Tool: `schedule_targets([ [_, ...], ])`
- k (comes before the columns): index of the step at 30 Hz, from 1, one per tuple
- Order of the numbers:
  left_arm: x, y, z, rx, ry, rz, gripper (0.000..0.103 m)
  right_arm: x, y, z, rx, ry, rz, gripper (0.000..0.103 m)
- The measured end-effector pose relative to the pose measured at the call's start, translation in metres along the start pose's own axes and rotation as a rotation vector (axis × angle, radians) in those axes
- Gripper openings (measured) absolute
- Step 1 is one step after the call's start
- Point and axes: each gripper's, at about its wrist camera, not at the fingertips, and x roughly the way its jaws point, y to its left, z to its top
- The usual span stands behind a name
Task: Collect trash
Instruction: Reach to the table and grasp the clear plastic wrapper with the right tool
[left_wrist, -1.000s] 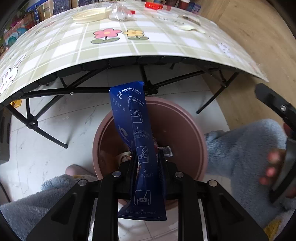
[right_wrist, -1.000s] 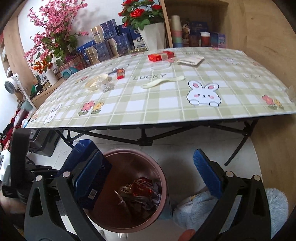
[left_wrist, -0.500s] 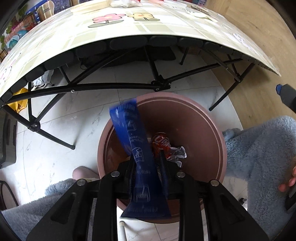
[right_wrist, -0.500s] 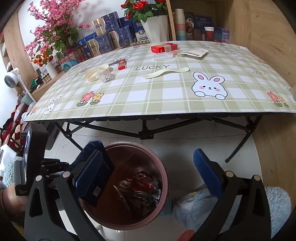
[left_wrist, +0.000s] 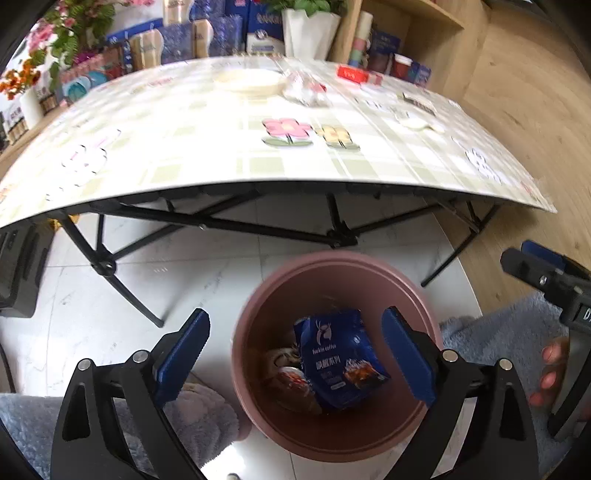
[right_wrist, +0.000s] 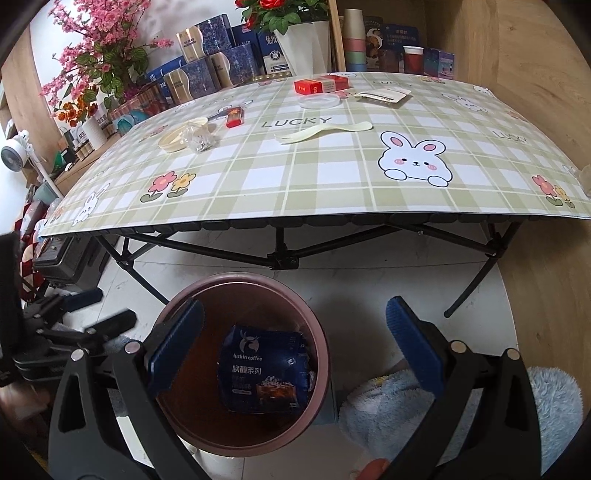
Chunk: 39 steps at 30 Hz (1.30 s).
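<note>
A blue coffee packet (left_wrist: 338, 363) lies inside the pink waste bin (left_wrist: 332, 266) on the floor, on top of other wrappers. The same blue coffee packet (right_wrist: 264, 373) shows in the bin (right_wrist: 243, 282) in the right wrist view. My left gripper (left_wrist: 295, 354) hangs above the bin with its jaws opening wide and nothing pressed between them. My right gripper (right_wrist: 293, 343) stands open and empty over the bin's right side. On the checked table (right_wrist: 332, 177) lie a pale spoon (right_wrist: 325, 131), a red box (right_wrist: 314, 86), a clear lid (right_wrist: 319, 101), a crumpled clear wrapper (right_wrist: 197, 138) and a red lighter (right_wrist: 234, 116).
Black folding legs (right_wrist: 284, 254) brace the table above the bin. A person's fluffy blue slippers (right_wrist: 391, 402) stand right of the bin. Boxes, cups and flower pots (right_wrist: 299, 40) crowd the shelf behind the table. A black case (right_wrist: 70, 262) sits on the floor at left.
My left gripper opened and let go of the blue packet, which dropped into the bin. The left view tilted up toward the table. The right gripper stayed put.
</note>
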Motion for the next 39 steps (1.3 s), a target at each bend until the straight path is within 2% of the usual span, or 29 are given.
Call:
schedule_targets([
  [8,-0.020,0.001,0.006,0.010,-0.092,0.027,0.094,0.000,-0.001,0.000,0.006,0.000,0.010,0.097],
  [16,-0.042,0.014,0.030,-0.006,-0.184,0.026,0.094,-0.006,-0.011,0.018,0.031,-0.036,0.018,0.097],
  [21,-0.046,0.025,0.070,-0.012,-0.190,-0.010,0.094,-0.007,-0.015,0.037,0.018,-0.055,0.022,0.097],
  [27,-0.036,0.040,0.130,-0.101,-0.181,-0.075,0.095,-0.001,-0.023,0.062,0.040,-0.047,0.022,0.097],
  [30,-0.032,0.051,0.156,-0.162,-0.188,-0.051,0.095,0.006,-0.018,0.075,0.011,-0.035,0.008,0.097],
  [33,-0.028,0.069,0.175,-0.229,-0.190,-0.059,0.095,0.019,-0.002,0.092,-0.072,-0.014,0.005,0.097],
  [37,-0.024,0.086,0.190,-0.220,-0.188,-0.021,0.095,0.041,0.025,0.122,-0.142,-0.013,0.035,0.097],
  [39,-0.023,0.096,0.194,-0.215,-0.184,-0.005,0.095,0.054,0.039,0.139,-0.157,-0.010,0.082,0.097],
])
